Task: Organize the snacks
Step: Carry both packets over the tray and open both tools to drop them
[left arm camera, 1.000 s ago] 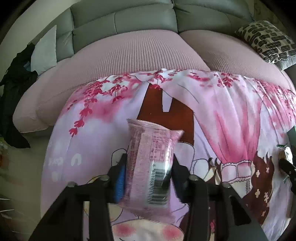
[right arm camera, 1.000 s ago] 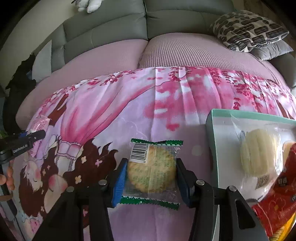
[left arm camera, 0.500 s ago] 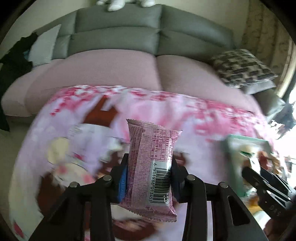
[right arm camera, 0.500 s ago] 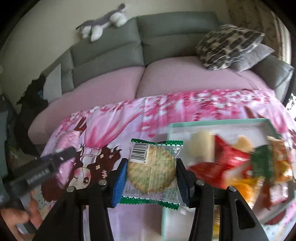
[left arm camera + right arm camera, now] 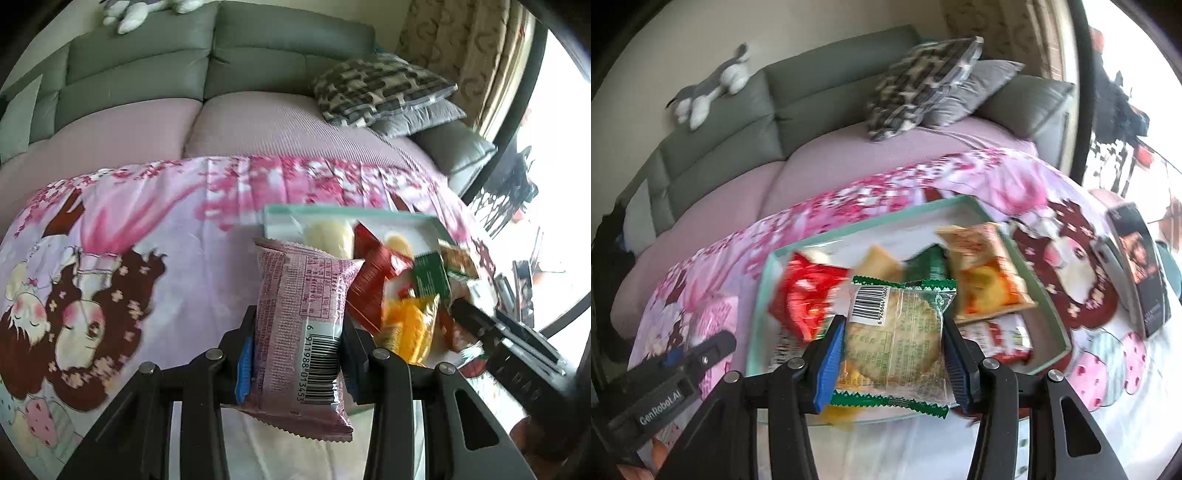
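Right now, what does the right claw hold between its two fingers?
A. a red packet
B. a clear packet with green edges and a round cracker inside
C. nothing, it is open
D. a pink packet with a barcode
B: in the right wrist view the right claw is shut on the clear cracker packet, held above the tray; the pink packet is in the left claw.

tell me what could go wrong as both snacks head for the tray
The tray already holds a heap of packets, so the clear cookie packet dropped by the right tool may slide over the low rim. The left tool pinches the pink wrapper low down; it could tip out early. Both tools are converging and might collide.
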Available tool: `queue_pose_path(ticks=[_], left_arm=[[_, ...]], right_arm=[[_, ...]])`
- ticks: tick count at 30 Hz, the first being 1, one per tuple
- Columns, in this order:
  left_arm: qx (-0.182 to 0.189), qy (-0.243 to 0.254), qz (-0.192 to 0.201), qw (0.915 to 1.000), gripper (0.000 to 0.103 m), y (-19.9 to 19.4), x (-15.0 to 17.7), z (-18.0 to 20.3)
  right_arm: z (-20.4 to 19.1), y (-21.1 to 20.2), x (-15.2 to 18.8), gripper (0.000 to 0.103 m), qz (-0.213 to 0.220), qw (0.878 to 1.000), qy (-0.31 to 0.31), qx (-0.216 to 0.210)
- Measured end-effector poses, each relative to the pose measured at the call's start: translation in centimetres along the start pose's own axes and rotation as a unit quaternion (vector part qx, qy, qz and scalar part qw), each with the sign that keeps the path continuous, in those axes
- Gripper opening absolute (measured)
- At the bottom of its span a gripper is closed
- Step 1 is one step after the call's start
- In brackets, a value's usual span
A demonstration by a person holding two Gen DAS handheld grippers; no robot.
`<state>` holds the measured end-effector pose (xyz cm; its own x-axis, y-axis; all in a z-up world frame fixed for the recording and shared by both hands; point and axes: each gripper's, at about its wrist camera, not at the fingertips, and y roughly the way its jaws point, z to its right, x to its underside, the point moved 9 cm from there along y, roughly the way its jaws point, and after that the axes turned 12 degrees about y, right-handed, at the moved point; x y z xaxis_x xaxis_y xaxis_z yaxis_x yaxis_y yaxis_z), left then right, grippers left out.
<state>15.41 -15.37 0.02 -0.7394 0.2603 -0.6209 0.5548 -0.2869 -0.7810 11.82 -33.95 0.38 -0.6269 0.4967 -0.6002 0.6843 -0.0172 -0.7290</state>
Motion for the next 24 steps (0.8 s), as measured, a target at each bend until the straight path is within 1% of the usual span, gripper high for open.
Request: queue_pose_path(ticks=[2,5,9,11,15,18,20,22,23,24], left_arm=[[0.0,-0.002,-0.003,1.0,0.041,0.6,0.4,1.0],[-0.002,-0.002,-0.009,1.0,0.041,1.5,1.0,2.0],[-0.01,0.005,-0.013,0.9999,0.041,2.5,1.4,2.7],[-0.015,0.01,-0.017,0.9997,0.042,2.9,1.5,2.9],[-0.018,0.014,-0.017,0.9996,0.062,2.6,1.6,3.0],[-0.019,0.01,-0.013,0.9997,0.063,1.7,1.8,2.8],[-0.025,0.006,-0.011,0.9996,0.066,1.0,2.1,2.5],[-0.042,-0.005,-0.011,0.9991,0.08,0.3,2.6,1.7],[-0.051,-0.009,-0.01,0.9986,0.083,0.0,2.9,1.2],[-0.063,-0.014,-0.007,0.9979,0.09,-0.3,3.1,0.6]], right_arm=[[1.3,0.2,-0.3,0.053,0.001,1.0,0.013,0.002],[2.3,0.8,-0.2,0.053,-0.001,1.0,0.019,0.001],[2.2,1.9,0.3,0.053,-0.014,1.0,0.012,0.0],[1.9,2.1,0.4,0.054,-0.011,1.0,0.004,-0.002],[1.8,1.8,0.4,0.054,-0.007,1.0,-0.003,-0.001],[1.8,1.4,0.6,0.057,-0.009,1.0,-0.008,0.009],[1.7,0.9,0.8,0.069,-0.009,1.0,-0.016,0.015],[1.4,0.3,1.4,0.076,-0.012,0.999,-0.027,0.018],[1.2,0.2,1.7,0.081,-0.016,0.999,-0.031,0.019],[1.1,0.1,2.1,0.083,-0.021,0.999,-0.033,0.018]])
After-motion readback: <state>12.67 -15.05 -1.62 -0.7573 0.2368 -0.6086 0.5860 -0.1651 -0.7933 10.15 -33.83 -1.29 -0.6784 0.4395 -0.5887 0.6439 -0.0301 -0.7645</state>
